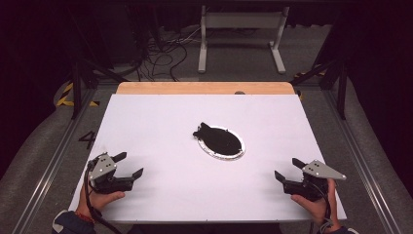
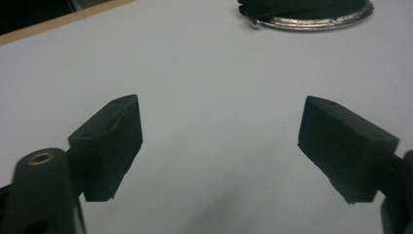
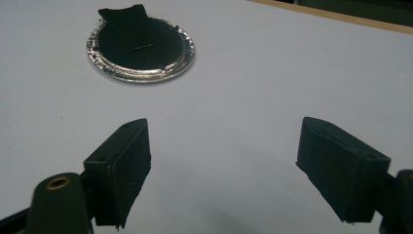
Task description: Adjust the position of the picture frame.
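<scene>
Cut off at the frame edge
Ahead of the left hand-held gripper (image 2: pixel 220 146), the silver dish (image 2: pixel 321 22) and its black cloth (image 2: pixel 302 6) are cropped.

A lab: framed white test table (image 1: pixel 160 122), floor cables (image 1: pixel 163 58), dark curtains.

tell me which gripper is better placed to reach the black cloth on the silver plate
Neither clearly. The left gripper and right gripper both rest open at the near corners, apart from the black cloth on the round silver plate mid-table; the left looks marginally nearer.
</scene>
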Demonstrator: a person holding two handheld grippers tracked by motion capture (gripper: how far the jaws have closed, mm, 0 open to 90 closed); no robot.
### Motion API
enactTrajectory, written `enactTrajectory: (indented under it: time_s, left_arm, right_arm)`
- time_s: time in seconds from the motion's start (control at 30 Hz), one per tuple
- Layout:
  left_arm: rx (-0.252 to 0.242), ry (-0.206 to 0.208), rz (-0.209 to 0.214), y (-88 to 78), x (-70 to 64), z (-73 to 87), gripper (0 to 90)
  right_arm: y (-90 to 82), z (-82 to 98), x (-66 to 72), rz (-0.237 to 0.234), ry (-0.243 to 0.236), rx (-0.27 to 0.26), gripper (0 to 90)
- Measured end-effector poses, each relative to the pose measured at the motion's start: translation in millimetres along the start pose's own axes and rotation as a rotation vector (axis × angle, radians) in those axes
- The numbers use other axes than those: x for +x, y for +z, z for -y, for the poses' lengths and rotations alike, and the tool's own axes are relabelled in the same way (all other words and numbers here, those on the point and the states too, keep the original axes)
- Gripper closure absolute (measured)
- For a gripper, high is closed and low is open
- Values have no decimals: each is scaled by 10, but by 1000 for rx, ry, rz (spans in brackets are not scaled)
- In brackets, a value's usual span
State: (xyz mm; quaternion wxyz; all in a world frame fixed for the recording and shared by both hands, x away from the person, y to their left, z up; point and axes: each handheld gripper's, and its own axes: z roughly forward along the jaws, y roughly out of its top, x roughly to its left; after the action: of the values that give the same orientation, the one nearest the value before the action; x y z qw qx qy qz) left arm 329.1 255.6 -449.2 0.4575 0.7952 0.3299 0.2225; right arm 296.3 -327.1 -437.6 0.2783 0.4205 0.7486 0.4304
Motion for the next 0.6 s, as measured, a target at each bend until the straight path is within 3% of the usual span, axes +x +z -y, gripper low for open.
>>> enactTrajectory:
  time_s: [0.13,0.17,0.27,0.37,0.4,0.5,0.57,0.6]
  left_arm:
    - [29,-6,44,38,-50,2,236]
    - [29,-6,44,38,-50,2,248]
    - [42,1,45,57,-65,2,267]
    - [59,-10,73,91,-36,-19,425]
    - [67,-12,79,102,-30,-28,520]
    - [132,6,49,188,13,-115,763]
    - [129,1,65,252,86,-198,859]
    - [133,4,74,293,110,-233,887]
  right_arm:
    - [57,-17,-17,-16,0,10,303]
    - [57,-17,-17,-16,0,10,303]
    - [117,-55,-38,-31,-1,12,413]
    - [204,-115,-78,-37,9,12,525]
    - [234,-130,-90,-40,10,19,572]
    - [337,-162,-122,-50,14,53,642]
    - [433,-216,-179,-54,38,85,701]
    - [471,-244,-211,-63,48,76,748]
